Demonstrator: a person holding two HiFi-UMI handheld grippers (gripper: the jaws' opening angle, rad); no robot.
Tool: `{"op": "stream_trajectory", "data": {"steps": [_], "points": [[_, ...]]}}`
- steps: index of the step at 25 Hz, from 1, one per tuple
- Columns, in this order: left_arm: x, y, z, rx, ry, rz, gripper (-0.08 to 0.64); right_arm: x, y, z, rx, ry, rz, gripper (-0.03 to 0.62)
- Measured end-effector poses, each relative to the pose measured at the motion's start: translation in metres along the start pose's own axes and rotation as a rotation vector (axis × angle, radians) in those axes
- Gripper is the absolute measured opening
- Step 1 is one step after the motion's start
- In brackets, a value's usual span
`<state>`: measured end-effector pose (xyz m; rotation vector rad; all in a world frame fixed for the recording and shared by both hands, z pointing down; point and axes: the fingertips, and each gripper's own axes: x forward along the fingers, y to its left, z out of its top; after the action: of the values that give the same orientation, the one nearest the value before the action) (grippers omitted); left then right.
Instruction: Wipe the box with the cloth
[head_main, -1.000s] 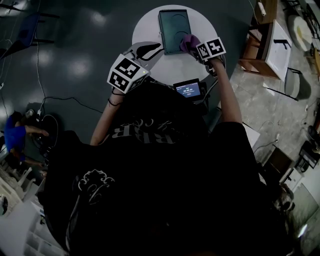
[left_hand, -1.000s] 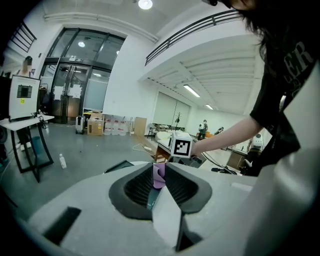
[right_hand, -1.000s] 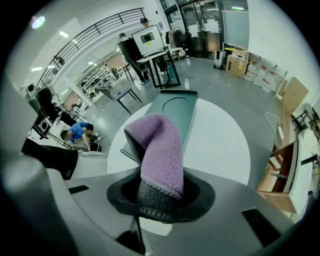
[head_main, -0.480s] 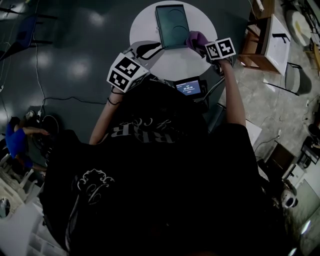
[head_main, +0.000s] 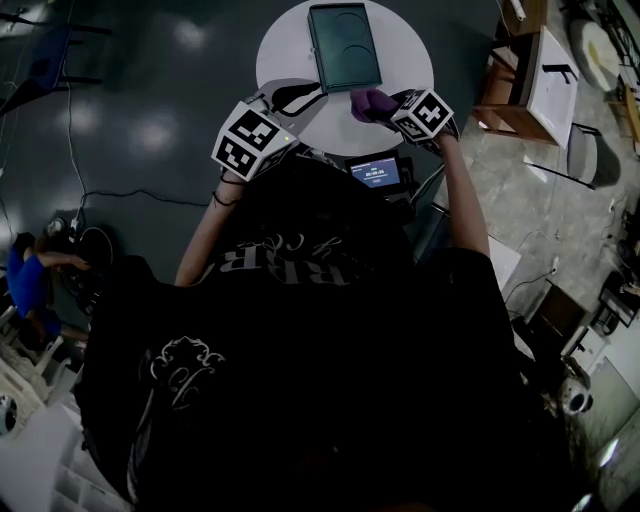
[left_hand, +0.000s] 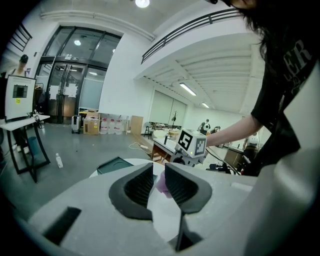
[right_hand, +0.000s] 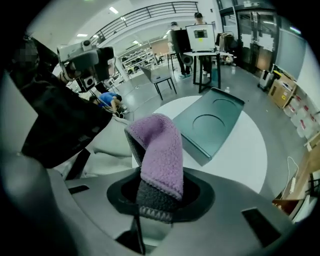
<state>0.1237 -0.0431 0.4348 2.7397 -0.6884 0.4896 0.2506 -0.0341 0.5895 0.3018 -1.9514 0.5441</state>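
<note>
The dark teal box (head_main: 345, 47) lies flat on the far part of the round white table (head_main: 290, 60), and it shows as a slab with a round recess in the right gripper view (right_hand: 210, 125). My right gripper (head_main: 385, 104) is shut on the purple cloth (head_main: 368, 102), which hangs over the table's near edge, off the box. The cloth (right_hand: 160, 155) folds up out of the shut jaws (right_hand: 157, 192). My left gripper (head_main: 290, 97) hovers at the table's near left, its jaws (left_hand: 159, 172) a narrow gap apart with nothing between them. Through that gap the cloth (left_hand: 162, 184) shows.
A small lit screen (head_main: 377, 175) sits just below the table's near edge. Wooden shelving (head_main: 520, 80) stands to the right. Cables run over the dark floor (head_main: 130, 195) at the left, where a person in blue (head_main: 25, 275) crouches.
My right gripper has drawn the cloth back from the box's right edge to the table's near edge. The left gripper has barely moved.
</note>
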Motion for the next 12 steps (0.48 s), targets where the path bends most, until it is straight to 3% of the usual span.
{"op": "stream_trajectory", "data": {"steps": [5,12], "points": [[0.002,-0.002,-0.004,-0.01,0.008,0.012,0.066,0.033,0.01,0.009,-0.087,0.071,0.032,0.106],[-0.004,0.0,-0.01,-0.012,0.034,0.036,0.066,0.077,0.026,0.034,-0.105,0.1,0.104,0.106]]}}
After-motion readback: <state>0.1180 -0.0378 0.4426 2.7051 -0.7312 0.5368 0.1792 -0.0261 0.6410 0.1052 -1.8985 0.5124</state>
